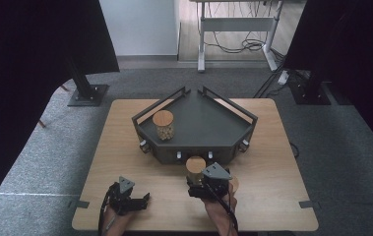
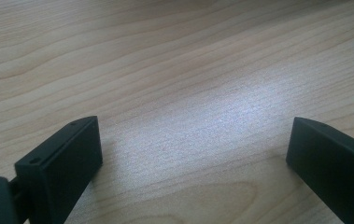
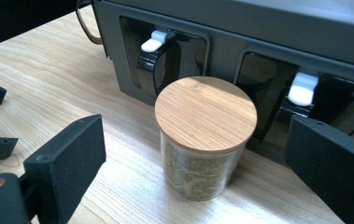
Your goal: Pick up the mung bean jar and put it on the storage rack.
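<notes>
My right claw (image 3: 198, 172) is spread wide around the bamboo-lidded glass jar (image 3: 202, 140), pads clear of the glass, so I judge this the approach to a pick; next I need to ease forward and squeeze below the lid. My left claw (image 2: 188, 158) rests spread and empty over bare wooden table (image 2: 174, 70). Beyond the jar stands the grey angular tray (image 1: 194, 125) bearing a second jar (image 1: 164, 124), then grey carpet (image 1: 351, 162) and black curtains (image 1: 21, 59).
</notes>
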A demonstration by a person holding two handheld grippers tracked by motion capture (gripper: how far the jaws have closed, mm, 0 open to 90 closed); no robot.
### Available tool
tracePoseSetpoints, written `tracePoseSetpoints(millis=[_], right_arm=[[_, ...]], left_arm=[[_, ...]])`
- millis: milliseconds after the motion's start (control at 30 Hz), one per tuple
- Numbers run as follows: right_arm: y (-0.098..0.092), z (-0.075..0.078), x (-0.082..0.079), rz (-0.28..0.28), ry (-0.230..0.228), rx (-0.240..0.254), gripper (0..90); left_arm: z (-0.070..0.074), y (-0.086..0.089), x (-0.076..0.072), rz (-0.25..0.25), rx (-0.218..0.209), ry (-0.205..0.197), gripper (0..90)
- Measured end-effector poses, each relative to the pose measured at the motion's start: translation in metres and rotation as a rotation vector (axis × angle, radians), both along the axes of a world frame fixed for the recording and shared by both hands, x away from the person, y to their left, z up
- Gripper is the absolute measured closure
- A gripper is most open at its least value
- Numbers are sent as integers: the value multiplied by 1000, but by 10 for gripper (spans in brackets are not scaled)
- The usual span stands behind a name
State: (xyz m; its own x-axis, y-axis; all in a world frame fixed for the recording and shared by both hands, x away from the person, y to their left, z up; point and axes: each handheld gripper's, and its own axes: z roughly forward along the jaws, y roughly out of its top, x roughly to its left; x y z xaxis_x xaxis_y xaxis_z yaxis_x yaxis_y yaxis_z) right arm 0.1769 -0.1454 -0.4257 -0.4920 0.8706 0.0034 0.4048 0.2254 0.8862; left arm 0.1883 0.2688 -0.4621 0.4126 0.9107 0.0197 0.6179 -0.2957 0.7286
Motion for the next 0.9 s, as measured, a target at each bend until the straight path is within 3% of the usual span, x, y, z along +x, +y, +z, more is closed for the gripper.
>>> tracePoseSetpoints(millis=[300,900], right_arm=[[10,-4,7,8,10,-14,53],[33,-9,23,-44,26,-74,57]], left_arm=[[0,0,0,0,0,0,31],[0,0,0,-2,0,1,30]])
